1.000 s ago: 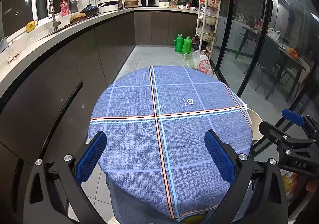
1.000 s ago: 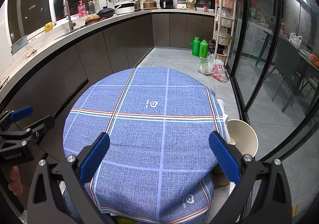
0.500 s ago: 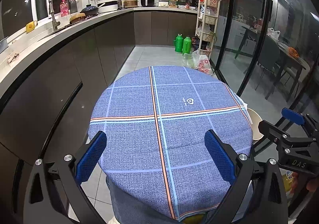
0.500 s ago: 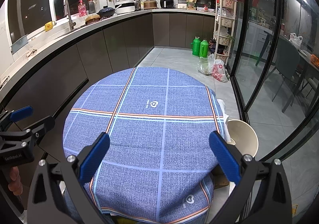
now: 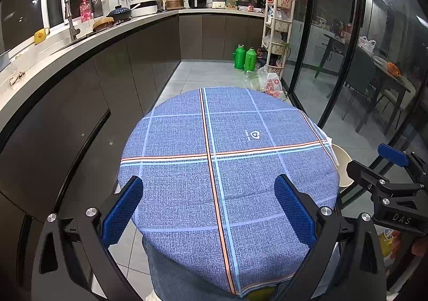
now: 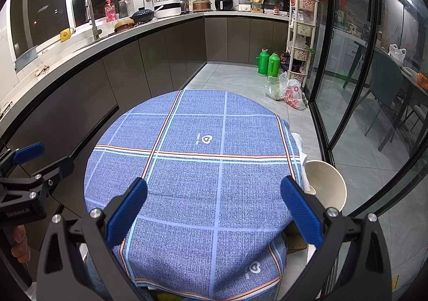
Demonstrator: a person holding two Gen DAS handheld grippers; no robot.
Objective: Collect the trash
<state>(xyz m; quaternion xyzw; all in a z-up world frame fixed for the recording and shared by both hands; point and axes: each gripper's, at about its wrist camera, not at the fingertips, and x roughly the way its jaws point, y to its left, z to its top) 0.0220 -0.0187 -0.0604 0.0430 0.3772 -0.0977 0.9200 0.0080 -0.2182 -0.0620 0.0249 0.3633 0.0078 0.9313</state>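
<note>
A round table under a blue checked cloth (image 5: 230,167) fills the middle of both views (image 6: 192,172); I see no trash on its top. A cream bin (image 6: 325,185) with a white liner stands at the table's right edge, partly hidden by the cloth, and shows in the left wrist view (image 5: 342,164). My left gripper (image 5: 208,194) is open and empty over the near edge of the table. My right gripper (image 6: 214,196) is open and empty over the near edge too. Each gripper shows at the side of the other's view.
A dark curved kitchen counter (image 6: 107,41) runs along the left. Glass sliding doors (image 6: 345,60) stand on the right. Two green flasks (image 6: 268,64), plastic bags (image 6: 286,90) and a shelf rack (image 6: 301,33) stand on the floor beyond the table.
</note>
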